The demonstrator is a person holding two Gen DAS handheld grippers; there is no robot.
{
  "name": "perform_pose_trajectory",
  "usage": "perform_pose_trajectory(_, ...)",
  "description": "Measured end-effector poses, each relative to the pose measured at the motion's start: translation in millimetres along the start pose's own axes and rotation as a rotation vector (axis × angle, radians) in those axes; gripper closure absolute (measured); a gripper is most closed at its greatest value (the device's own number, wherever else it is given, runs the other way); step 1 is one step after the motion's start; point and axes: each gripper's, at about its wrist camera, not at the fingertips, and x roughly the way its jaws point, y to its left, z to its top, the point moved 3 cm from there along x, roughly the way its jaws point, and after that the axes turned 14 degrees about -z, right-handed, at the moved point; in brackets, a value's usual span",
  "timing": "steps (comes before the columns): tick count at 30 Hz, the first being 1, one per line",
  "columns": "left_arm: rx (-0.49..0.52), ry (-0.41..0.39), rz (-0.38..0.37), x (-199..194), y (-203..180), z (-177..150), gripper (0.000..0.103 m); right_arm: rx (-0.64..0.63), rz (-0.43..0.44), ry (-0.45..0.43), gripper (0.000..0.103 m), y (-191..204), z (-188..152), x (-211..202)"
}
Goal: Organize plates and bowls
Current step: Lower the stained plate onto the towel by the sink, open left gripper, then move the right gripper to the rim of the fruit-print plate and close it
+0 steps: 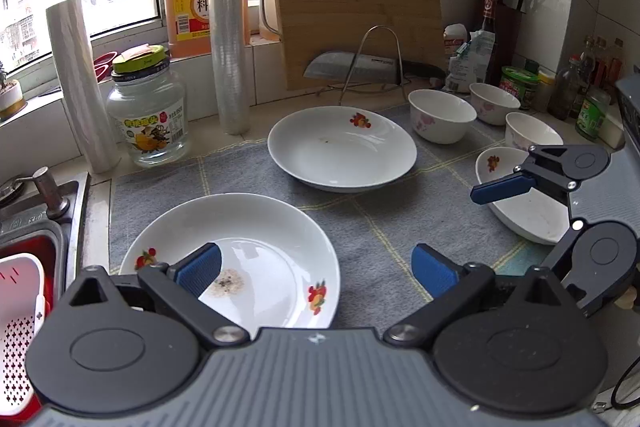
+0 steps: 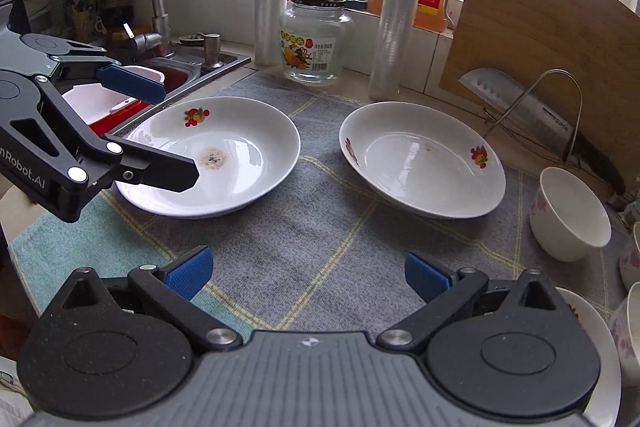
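A white plate with a brown stain (image 1: 256, 239) (image 2: 240, 155) lies on the grey cloth (image 1: 380, 227) near the sink. My left gripper (image 1: 316, 273) (image 2: 160, 131) hovers open over its near rim, pads pressing on nothing. A second fruit-patterned plate (image 1: 342, 151) (image 2: 424, 163) lies farther back. A third plate (image 1: 536, 219) (image 2: 600, 339) sits at the right under my right gripper (image 1: 520, 219) (image 2: 308, 275), which is open with only cloth between its fingers. Three white bowls with pink flowers (image 1: 442, 115) (image 1: 494, 103) (image 1: 532, 137) stand behind that plate.
A steel sink (image 1: 40, 219) with a red-and-white strainer basket (image 1: 20, 307) is at the left. A glass jar (image 1: 148, 115), two film rolls (image 1: 80, 83) (image 1: 228, 27), a cutting board (image 1: 356, 11) and a cleaver on a wire rack (image 1: 352, 67) line the back. Bottles (image 1: 568, 87) crowd the right corner.
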Motion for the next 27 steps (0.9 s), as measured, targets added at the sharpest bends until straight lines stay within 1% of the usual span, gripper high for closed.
perform_pose_trajectory(3, -0.012, -0.008, -0.015, 5, -20, -1, 0.002, 0.015, -0.018, 0.006, 0.000, -13, -14, -12)
perform_pose_trajectory(6, -0.013, 0.006, -0.001, 12, -40, -4, 0.002, 0.025, -0.031, 0.009, 0.000, -26, -27, -24)
perform_pose_trajectory(8, -0.015, 0.001, 0.020, 16, -54, -6, 0.002, 0.026, -0.038, 0.009, 0.000, -34, -35, -32)
perform_pose_trajectory(13, -0.062, 0.002, 0.016, 26, -82, -12, 0.002, 0.042, -0.063, 0.013, 0.000, -59, -57, -49)
perform_pose_trajectory(18, -0.094, 0.034, -0.019, 42, -113, -19, 0.002, 0.060, -0.077, 0.025, 0.000, -85, -80, -62)
perform_pose_trajectory(21, -0.095, 0.043, -0.032, 47, -128, -22, 0.002, 0.070, -0.081, 0.023, 0.000, -98, -90, -69)
perform_pose_trajectory(24, -0.095, 0.061, -0.048, 53, -135, -22, 0.002, 0.065, -0.100, 0.027, 0.000, -105, -96, -72)
perform_pose_trajectory(27, -0.050, 0.077, -0.052, 58, -141, -18, 0.002, 0.078, -0.107, 0.032, 0.000, -113, -102, -76)
